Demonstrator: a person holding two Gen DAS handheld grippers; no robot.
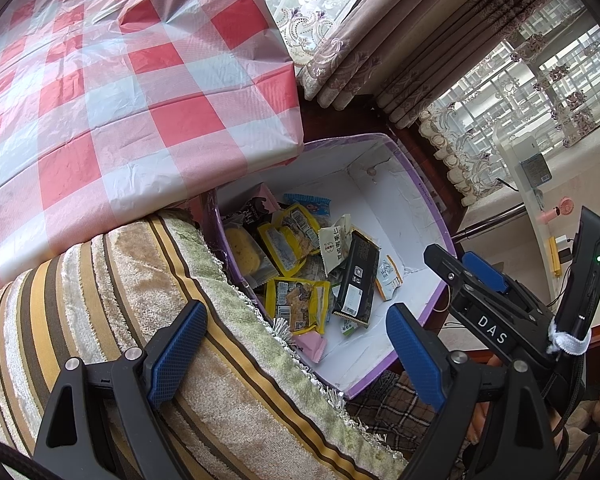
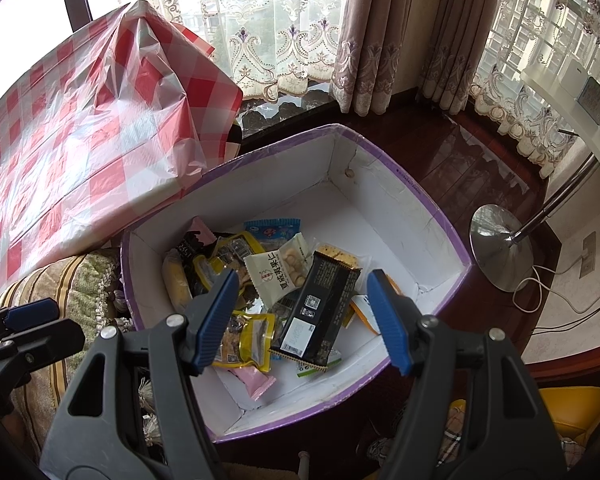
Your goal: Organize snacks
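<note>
A purple-rimmed cardboard box [image 1: 396,208] [image 2: 420,216] with a white inside stands on the floor beside a table. In it lie several snack packets: a black bar packet [image 1: 356,280] [image 2: 320,312], yellow packets [image 1: 296,300] [image 2: 248,340], a white nut packet [image 1: 334,246] [image 2: 276,272], a pink one [image 1: 310,346] [image 2: 256,384] and a blue one [image 2: 274,230]. My left gripper [image 1: 296,344] hangs open over the cushion edge, nothing between its pads. My right gripper [image 2: 302,320] [image 1: 460,264] stands open above the box, over the black packet, apart from it.
A table under a red-and-white checked plastic cloth [image 1: 100,80] [image 2: 80,140] is at the left. A striped, fringed cushion [image 1: 160,340] [image 2: 72,280] sits against the box. Curtains [image 2: 380,40], a lamp base [image 2: 504,248] with cable and dark wooden floor [image 2: 460,148] lie beyond.
</note>
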